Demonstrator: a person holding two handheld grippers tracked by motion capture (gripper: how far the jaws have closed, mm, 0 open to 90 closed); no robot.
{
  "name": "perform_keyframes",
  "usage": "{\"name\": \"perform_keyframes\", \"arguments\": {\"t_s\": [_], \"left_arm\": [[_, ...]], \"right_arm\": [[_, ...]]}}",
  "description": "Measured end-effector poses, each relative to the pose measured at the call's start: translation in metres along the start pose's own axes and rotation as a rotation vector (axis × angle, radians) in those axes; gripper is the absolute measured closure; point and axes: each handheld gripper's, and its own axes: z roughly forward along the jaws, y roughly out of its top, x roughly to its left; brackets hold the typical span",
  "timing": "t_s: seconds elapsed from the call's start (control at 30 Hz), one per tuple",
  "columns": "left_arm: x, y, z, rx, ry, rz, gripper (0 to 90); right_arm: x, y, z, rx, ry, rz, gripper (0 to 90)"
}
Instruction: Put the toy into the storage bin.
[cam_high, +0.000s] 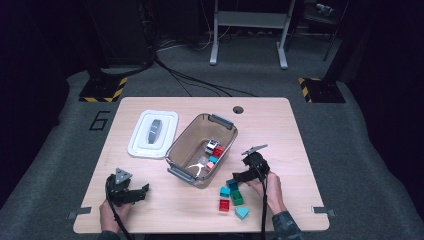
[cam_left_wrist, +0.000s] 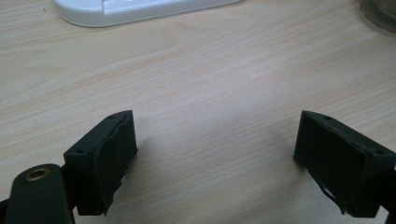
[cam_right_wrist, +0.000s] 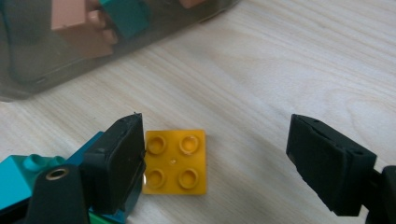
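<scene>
Hovering low over the desk (cam_high: 280, 130), the right gripper (cam_right_wrist: 215, 163) has its jaws spread wide with a yellow brick (cam_right_wrist: 174, 161) lying between them, right up against the left jaw and well clear of the right one. Brick is flat on the wood, studs up, four of them in a square, so no real long axis; its edges run roughly square to the jaw faces, maybe a hair skewed. Nothing is pinched.

Right gripper view also shows a teal brick (cam_right_wrist: 14, 179) behind that left jaw, touching or nearly so, I can't tell which. Ahead of the jaws sits the smoky bin (cam_right_wrist: 56, 70), with a pink brick (cam_right_wrist: 74, 21) and a dark teal one (cam_right_wrist: 126, 16) seen through its wall. Bare wood between the yellow brick and the bin, and plenty of open desk out past the right jaw.

High view gives the bigger layout: right gripper (cam_high: 239, 176) just beside the bin's (cam_high: 180, 145) near corner, and a loose pile (cam_high: 231, 197) of red, green and blue bricks close to the hand. Yellow brick is too small to pick out there.

Left gripper (cam_high: 142, 192) sits near the front desk edge, away from everything. In its own view its jaws (cam_left_wrist: 215, 154) are spread over bare wood, with the white lid (cam_left_wrist: 140, 9) far ahead of them.
</scene>
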Motion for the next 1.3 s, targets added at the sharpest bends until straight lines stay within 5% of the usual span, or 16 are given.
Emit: {"name": "perform_keyframes", "arguments": {"t_s": [1.3], "left_arm": [[0.000, 0.000, 0.000, 0.000, 0.000, 0.000, 12.6]], "right_arm": [[-0.003, -0.016, -0.004, 0.025, -0.037, -0.026, 58.4]]}}
